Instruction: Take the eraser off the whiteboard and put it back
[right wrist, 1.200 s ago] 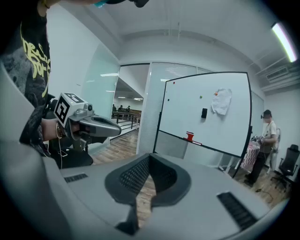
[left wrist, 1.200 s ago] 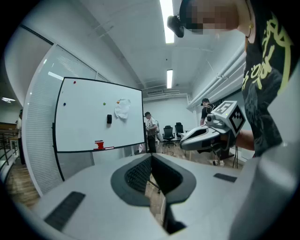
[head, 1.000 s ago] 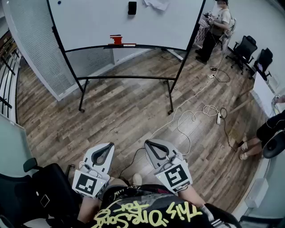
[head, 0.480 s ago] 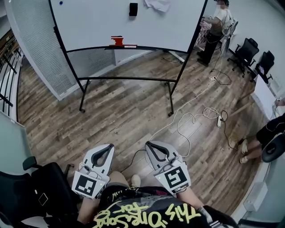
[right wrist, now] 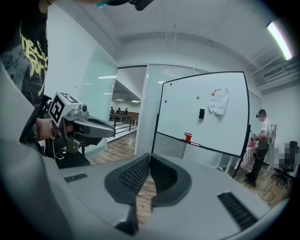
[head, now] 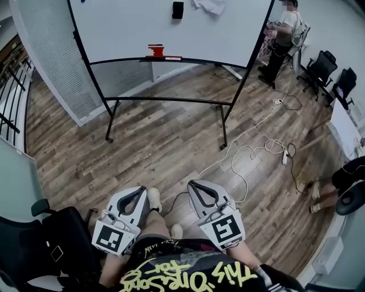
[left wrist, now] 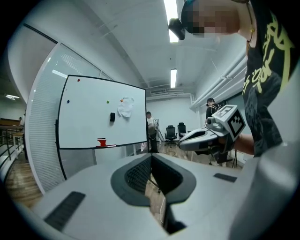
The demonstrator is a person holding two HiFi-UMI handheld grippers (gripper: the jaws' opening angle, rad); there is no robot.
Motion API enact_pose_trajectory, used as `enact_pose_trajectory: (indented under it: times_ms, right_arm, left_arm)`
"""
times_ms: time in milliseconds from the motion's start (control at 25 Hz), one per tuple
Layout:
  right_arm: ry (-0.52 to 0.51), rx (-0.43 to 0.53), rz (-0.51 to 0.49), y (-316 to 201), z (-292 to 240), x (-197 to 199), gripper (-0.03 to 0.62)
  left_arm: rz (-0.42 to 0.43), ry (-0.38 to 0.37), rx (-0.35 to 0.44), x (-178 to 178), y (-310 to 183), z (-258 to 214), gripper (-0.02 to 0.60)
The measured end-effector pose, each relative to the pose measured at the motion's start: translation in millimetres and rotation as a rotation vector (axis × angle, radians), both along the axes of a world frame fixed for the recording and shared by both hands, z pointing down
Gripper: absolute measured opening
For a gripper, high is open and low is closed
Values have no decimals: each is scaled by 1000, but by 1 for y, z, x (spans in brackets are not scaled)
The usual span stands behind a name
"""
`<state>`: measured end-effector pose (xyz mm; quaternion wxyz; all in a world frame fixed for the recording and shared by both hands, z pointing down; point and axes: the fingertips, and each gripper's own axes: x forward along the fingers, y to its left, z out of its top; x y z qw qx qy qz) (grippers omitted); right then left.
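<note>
The black eraser (head: 178,9) sticks high on the whiteboard (head: 131,28) across the room, far from both grippers. It also shows as a small dark block in the left gripper view, eraser (left wrist: 112,117), and in the right gripper view, eraser (right wrist: 201,113). A red object (head: 155,50) sits on the board's tray, and a white cloth (head: 209,5) hangs beside the eraser. My left gripper (head: 141,191) and right gripper (head: 193,185) are held side by side near my body. Both are shut with nothing between the jaws, pointing toward the board.
A white cable (head: 251,151) and a power strip (head: 284,157) lie on the wooden floor right of the board's stand (head: 222,131). A person (head: 282,34) stands at the back right near office chairs (head: 322,63). A black chair (head: 45,239) is at my lower left.
The whiteboard has shifted slightly right and down in the head view, and a shoe now shows on the floor between the grippers. Both grippers stay shut and level.
</note>
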<state>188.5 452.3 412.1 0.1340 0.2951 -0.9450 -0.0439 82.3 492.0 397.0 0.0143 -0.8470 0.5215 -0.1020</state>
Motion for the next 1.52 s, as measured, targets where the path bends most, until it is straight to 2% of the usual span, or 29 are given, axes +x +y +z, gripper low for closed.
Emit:
enact_pose_trajectory:
  times_ms: [240, 360, 640, 760, 880, 1000, 1120, 1240, 1360, 1520]
  right_arm:
    - [58, 61, 13, -24, -3, 1, 11]
    - [30, 54, 50, -38, -8, -3, 11]
    - [71, 69, 70, -83, -9, -17, 11]
    - [67, 70, 91, -102, -11, -23, 11]
    - [65, 58, 113, -122, -12, -31, 11]
    - [41, 2, 151, -145, -12, -42, 11]
    - [56, -6, 160, -168, -14, -57, 11]
    - [19, -44, 185, -186, -16, -73, 11]
    - [28, -41, 186, -205, -16, -87, 11]
    - [58, -4, 176, -231, -18, -107, 11]
  left_arm:
    - [33, 5, -1, -2, -30, -2, 8]
    - [65, 14, 15, -5, -47, -3, 8]
    - [81, 1, 16, -21, -98, -13, 8]
    - [100, 47, 24, -25, -118, -15, 8]
    - [128, 19, 12, -38, -138, -7, 8]
    - [135, 4, -8, -49, -163, -11, 8]
    - [141, 14, -17, -66, -187, -15, 8]
    - [149, 26, -11, -81, -208, -18, 8]
    - [138, -3, -29, -97, -230, -22, 8]
    - [149, 2, -32, -117, -252, -19, 8]
